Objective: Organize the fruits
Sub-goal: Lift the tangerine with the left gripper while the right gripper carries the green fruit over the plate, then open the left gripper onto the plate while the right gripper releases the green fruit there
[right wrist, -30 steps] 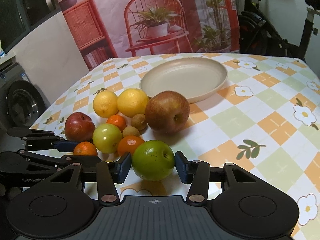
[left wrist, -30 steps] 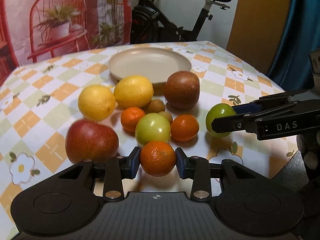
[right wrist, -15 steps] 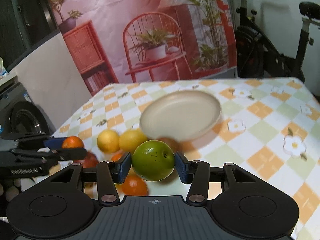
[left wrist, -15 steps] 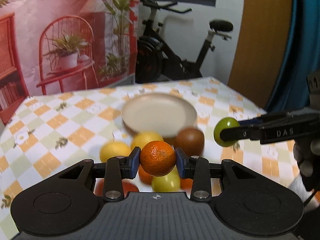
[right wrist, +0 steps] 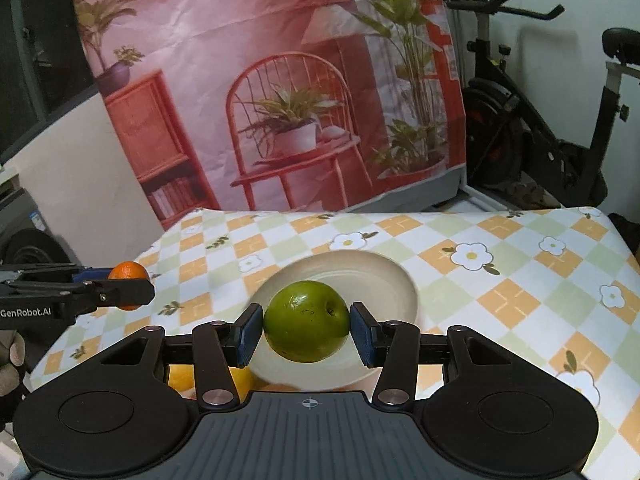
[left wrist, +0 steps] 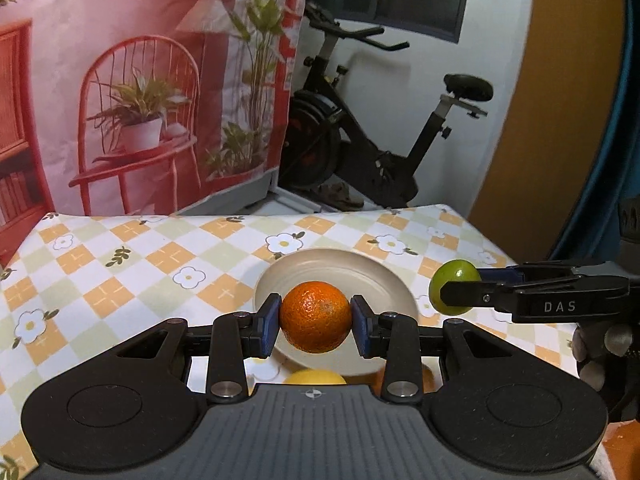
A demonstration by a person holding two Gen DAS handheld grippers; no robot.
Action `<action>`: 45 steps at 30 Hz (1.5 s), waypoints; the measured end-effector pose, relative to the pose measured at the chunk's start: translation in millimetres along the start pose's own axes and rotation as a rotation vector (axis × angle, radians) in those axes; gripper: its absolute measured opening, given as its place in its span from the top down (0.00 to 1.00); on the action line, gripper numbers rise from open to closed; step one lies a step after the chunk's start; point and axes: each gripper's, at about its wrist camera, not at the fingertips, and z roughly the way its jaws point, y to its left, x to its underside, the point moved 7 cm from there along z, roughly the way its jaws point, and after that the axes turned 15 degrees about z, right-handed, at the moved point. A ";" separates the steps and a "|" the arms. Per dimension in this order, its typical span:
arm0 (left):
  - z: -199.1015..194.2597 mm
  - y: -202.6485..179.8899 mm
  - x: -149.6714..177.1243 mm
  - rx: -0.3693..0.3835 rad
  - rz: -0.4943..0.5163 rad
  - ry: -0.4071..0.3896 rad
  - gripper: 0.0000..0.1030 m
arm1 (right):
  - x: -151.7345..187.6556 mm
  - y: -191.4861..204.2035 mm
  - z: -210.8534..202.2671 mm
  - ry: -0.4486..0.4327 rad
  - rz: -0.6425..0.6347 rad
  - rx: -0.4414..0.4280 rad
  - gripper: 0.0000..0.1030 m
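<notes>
Left wrist view: left gripper [left wrist: 315,322] pinches an orange [left wrist: 315,316], held above the plate [left wrist: 384,280] just ahead. Right gripper [right wrist: 307,321] clamps a green apple [right wrist: 307,320] over that plate [right wrist: 394,280].

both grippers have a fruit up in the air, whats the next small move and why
Probably lower both toward the empty beige plate before letting go. The left gripper is shut on an orange and the right gripper on a green apple, both lifted clear of the checked tablecloth, with the plate just ahead and below them.
</notes>
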 end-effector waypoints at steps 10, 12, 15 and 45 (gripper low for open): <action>77.5 15.2 -10.9 0.023 0.031 0.093 0.62 | -22.1 -37.3 69.2 0.045 0.009 0.046 0.57; 91.9 18.0 -9.2 0.029 0.033 0.113 0.62 | -24.9 -42.8 84.3 0.057 0.003 0.062 0.57; 109.5 21.6 -5.8 0.034 0.042 0.140 0.62 | -26.4 -48.1 103.5 0.075 -0.003 0.068 0.57; 178.7 37.6 10.0 0.093 -0.065 0.284 0.53 | -23.4 -53.4 159.4 0.081 -0.078 0.125 0.56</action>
